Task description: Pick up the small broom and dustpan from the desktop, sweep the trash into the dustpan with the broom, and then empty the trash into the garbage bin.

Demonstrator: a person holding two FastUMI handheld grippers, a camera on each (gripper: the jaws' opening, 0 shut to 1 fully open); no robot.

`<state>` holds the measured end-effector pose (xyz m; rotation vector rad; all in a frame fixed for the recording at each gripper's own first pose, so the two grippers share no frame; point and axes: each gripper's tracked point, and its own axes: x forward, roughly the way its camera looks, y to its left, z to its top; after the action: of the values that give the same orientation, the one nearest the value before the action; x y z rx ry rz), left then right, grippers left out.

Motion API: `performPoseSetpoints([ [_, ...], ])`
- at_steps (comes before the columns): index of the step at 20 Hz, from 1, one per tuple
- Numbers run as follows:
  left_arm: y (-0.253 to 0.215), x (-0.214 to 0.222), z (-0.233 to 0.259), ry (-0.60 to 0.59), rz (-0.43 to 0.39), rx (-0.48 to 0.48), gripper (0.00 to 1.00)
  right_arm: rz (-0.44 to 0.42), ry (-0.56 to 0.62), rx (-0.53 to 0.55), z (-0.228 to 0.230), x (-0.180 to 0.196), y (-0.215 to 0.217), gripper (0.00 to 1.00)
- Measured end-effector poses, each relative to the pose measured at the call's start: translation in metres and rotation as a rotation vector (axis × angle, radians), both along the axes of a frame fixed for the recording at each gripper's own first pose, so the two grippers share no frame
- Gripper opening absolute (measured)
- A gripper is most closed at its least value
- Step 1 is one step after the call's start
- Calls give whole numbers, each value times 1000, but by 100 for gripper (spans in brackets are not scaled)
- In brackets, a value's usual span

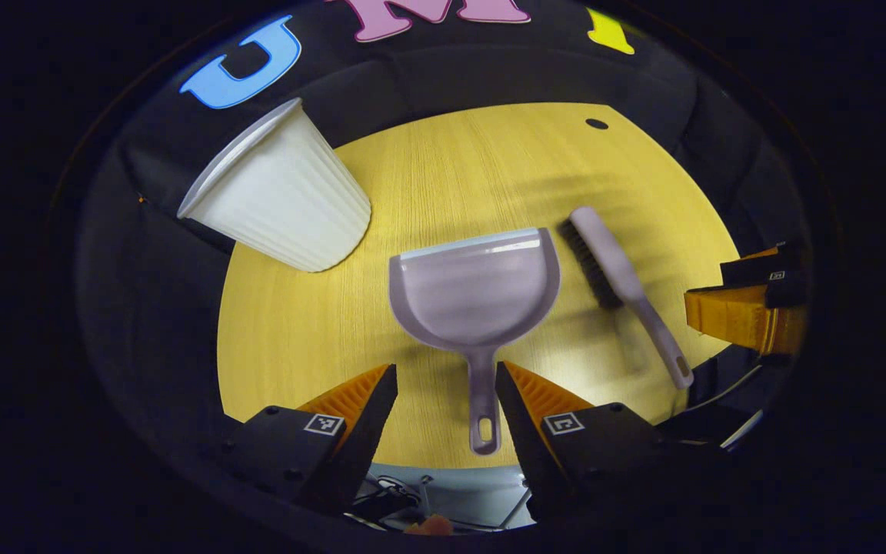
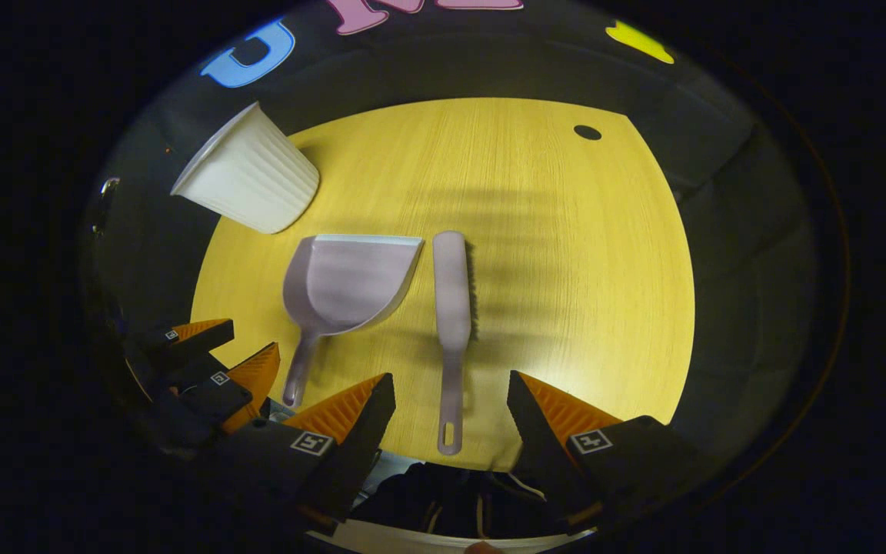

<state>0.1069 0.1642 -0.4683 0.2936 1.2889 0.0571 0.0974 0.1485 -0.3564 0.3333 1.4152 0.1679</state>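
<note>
Nearest the lens in the left gripper view, the left gripper (image 1: 447,385) is held wide apart, and the handle of the pale lilac plastic dustpan (image 1: 475,292) is seen between its two fingers; neither finger is pressed on it. That dustpan is laid flat on the round yellow wood-grain desktop (image 1: 451,169), with its handle pointed toward the near edge and its open mouth turned toward the far side.

Just beside the dustpan, on its right in this view, the small lilac broom with dark bristles (image 1: 620,285) is laid on the desktop, close to the pan but apart from it. Beyond the dustpan's left shoulder, the white ribbed plastic garbage bin (image 1: 281,192) is seen at the desktop's far left edge, its rim overhanging the dark surround. A small dark hole (image 1: 597,123) is seen in the desktop well beyond the dustpan, to the right.

In the right gripper view, the right gripper (image 2: 451,396) is likewise spread wide, and the broom's (image 2: 452,308) handle is framed between its fingers without being clasped. The dustpan (image 2: 347,285) is seen just left of the broom, and the left gripper (image 2: 224,358) appears near the dustpan's handle end.
</note>
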Motion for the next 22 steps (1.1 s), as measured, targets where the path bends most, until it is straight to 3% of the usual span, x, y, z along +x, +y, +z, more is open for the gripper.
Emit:
performPoseSetpoints([
  [6, -33, -1, 82, -250, -54, -114, 77, -6, -159, 20, 61, -19, -18, 95],
  [9, -54, -1, 128, -409, -60, -152, 77, 24, -329, -47, 92, -25, -40, 95],
  [16, -83, -34, 235, -701, -93, -303, 78, -70, -725, -179, 163, -16, -82, 95],
  [19, -97, -29, 287, -840, -67, -317, 78, -133, -886, -201, 185, -12, -113, 95],
  [22, -125, -29, 336, -1045, -116, -275, 77, -170, -1072, -221, 199, 1, -130, 94],
])
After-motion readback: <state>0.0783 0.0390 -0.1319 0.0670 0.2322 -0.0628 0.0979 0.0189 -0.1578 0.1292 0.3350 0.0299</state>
